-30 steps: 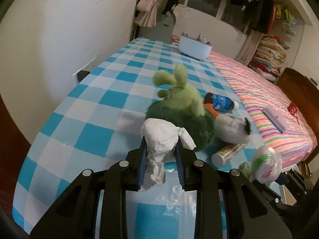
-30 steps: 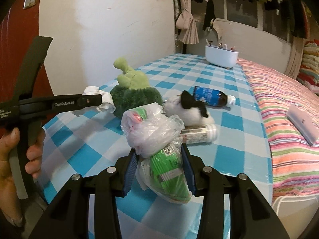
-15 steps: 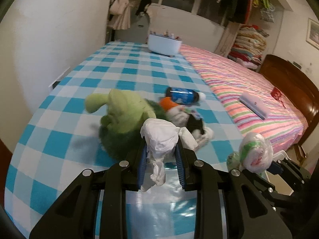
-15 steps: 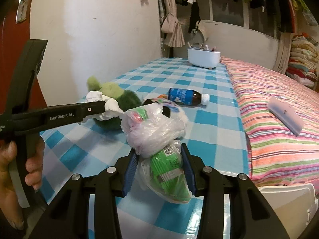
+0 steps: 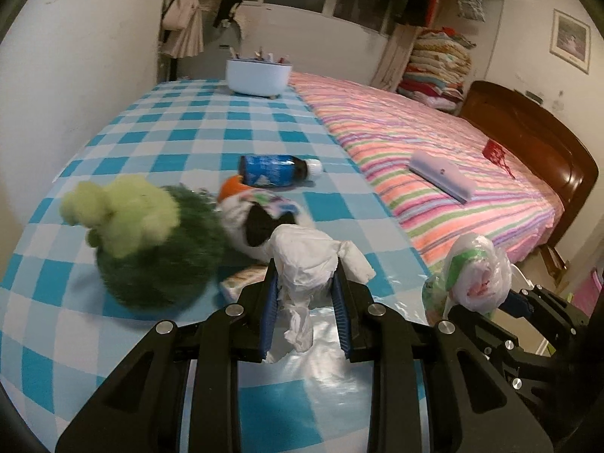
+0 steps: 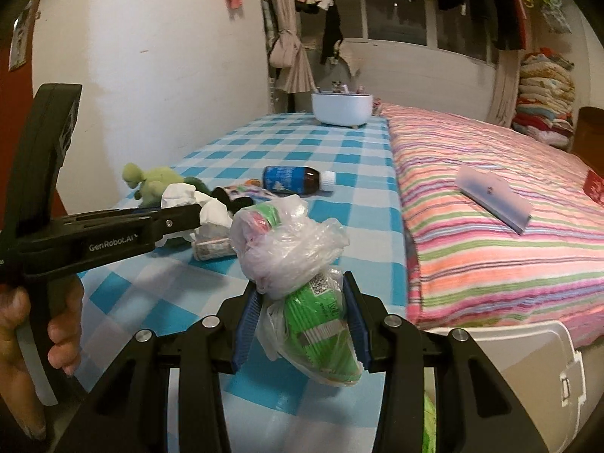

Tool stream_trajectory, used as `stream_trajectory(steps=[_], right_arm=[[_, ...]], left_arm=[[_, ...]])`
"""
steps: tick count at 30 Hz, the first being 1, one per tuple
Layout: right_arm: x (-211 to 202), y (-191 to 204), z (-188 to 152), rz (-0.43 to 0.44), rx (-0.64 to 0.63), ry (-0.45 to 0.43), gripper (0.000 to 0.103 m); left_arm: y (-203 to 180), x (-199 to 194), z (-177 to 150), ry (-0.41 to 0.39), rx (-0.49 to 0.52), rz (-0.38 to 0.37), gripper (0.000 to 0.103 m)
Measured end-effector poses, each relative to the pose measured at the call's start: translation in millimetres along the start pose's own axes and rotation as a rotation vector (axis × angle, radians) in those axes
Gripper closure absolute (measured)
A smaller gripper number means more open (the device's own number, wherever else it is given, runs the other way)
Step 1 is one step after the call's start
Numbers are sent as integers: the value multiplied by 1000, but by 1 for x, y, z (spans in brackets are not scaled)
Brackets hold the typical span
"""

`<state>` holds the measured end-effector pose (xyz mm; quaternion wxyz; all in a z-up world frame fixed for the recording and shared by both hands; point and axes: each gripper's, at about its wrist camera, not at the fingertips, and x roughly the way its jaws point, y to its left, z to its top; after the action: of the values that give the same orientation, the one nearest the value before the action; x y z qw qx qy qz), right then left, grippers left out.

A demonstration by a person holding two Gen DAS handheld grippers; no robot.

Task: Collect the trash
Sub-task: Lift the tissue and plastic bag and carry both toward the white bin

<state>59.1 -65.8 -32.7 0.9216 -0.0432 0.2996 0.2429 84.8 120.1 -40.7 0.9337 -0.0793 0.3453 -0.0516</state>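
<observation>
The left gripper (image 5: 305, 294) pinched a crumpled tissue (image 5: 307, 260), light and soft; the right gripper (image 6: 302, 321) clamped a slippery plastic bag (image 6: 298, 264) mid-bundle, both held above the checkered table (image 5: 158, 143)

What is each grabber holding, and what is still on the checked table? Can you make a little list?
left gripper: shut on crumpled white tissue
right gripper: shut on clear plastic bag with green packaging inside
still on checked table: green plush toy, black-and-white plush toy, dark bottle with blue label lying on its side, small printed tube, white tub at far end
on striped bed: flat lilac object
white bin: lower right, right wrist view
</observation>
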Motion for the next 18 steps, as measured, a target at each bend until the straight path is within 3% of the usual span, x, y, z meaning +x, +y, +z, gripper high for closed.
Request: stream_trajectory(steps=[18], right_arm=[[-31, -61, -21, -123, 104, -16, 62]], left_arm=[[-72, 26, -8, 42, 96, -112, 77]])
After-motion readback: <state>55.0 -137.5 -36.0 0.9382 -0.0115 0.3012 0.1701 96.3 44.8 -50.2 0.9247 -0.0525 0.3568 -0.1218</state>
